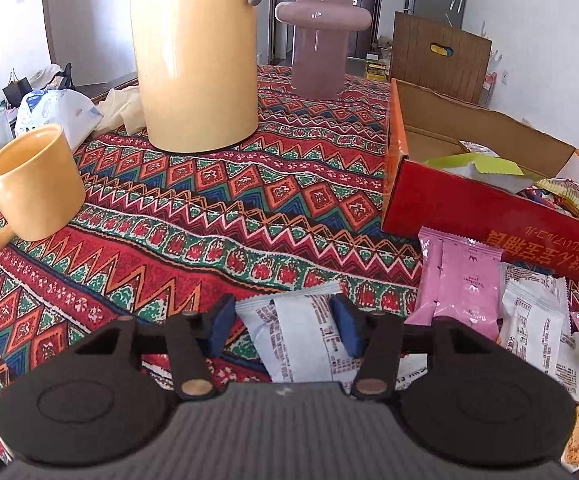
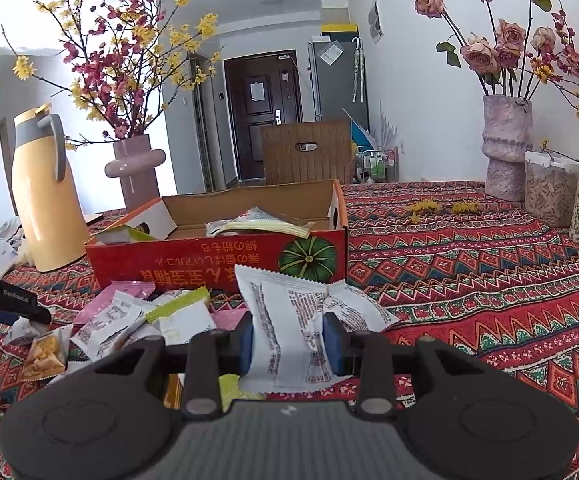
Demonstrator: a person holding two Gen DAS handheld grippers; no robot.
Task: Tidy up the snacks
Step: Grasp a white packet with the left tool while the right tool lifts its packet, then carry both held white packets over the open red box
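Gripping a white snack packet (image 2: 289,332) between its blue pads (image 2: 332,343), the right gripper (image 2: 289,342) has its fingers drawn in tight against both sides of the wrapper, which stands up between them just in front of the red cardboard box (image 2: 217,258). The left gripper (image 1: 285,326) has its fingers spread wider, one on each side of another white packet (image 1: 301,336) lying on the patterned tablecloth (image 1: 209,208); its pads (image 1: 220,326) look close to the wrapper's edges, though I cannot tell whether they press on it. More snacks lie in a loose heap between the two grippers, near the front wall of the box: pink packets (image 1: 461,284), white ones with printed text (image 1: 537,320) and a green-edged one (image 2: 181,316). A few wrappers (image 2: 257,224) already lie inside the open box. A yellow mug (image 1: 33,184) and a tall yellow jug (image 1: 197,56) stand well apart, to the left.
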